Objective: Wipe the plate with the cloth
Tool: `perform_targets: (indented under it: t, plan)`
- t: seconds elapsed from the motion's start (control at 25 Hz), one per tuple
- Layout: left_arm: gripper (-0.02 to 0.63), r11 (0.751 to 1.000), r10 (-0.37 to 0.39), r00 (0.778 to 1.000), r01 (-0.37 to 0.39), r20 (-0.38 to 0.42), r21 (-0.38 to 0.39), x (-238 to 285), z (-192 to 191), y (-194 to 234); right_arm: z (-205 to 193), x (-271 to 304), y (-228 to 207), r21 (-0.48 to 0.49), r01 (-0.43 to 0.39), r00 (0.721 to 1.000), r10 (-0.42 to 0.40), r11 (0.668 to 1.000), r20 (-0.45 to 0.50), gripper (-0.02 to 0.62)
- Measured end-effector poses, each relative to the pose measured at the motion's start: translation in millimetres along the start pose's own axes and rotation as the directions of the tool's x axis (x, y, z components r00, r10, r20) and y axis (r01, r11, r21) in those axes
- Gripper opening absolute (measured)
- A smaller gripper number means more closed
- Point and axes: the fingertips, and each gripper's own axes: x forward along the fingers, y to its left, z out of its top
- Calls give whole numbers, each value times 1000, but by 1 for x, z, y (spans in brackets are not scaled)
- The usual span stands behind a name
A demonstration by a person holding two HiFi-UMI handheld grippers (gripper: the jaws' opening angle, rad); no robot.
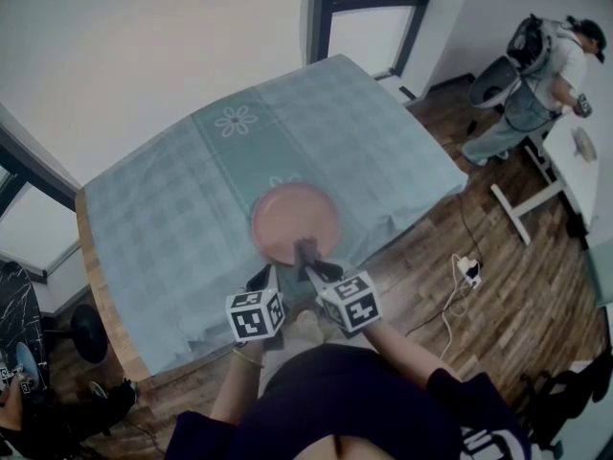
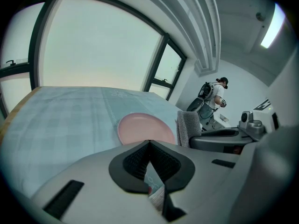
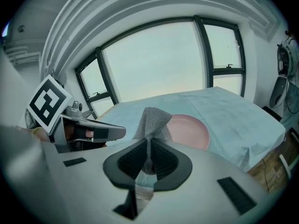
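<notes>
A round pink plate lies on the table's pale blue checked cloth, toward the near edge. Just in front of it, my right gripper is shut on a grey waffle-weave cloth. In the right gripper view the cloth stands up out of the closed jaws, and the plate lies just beyond. My left gripper hovers beside it at the table's front edge. Its jaws meet with nothing between them. The plate is ahead, with the grey cloth to its right.
A person stands at the back right by a white table. A power strip with cables lies on the wooden floor to the right. Windows line the far wall. A black stool stands left of the table.
</notes>
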Motion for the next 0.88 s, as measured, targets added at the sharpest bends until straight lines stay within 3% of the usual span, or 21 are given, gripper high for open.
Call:
perform_targets:
  t: [0.88]
  plan:
    - [14,999,33,999,-32,39,-23,-44,-31,-43,-20,-60,19,-42,-24,999,25,999,26,32]
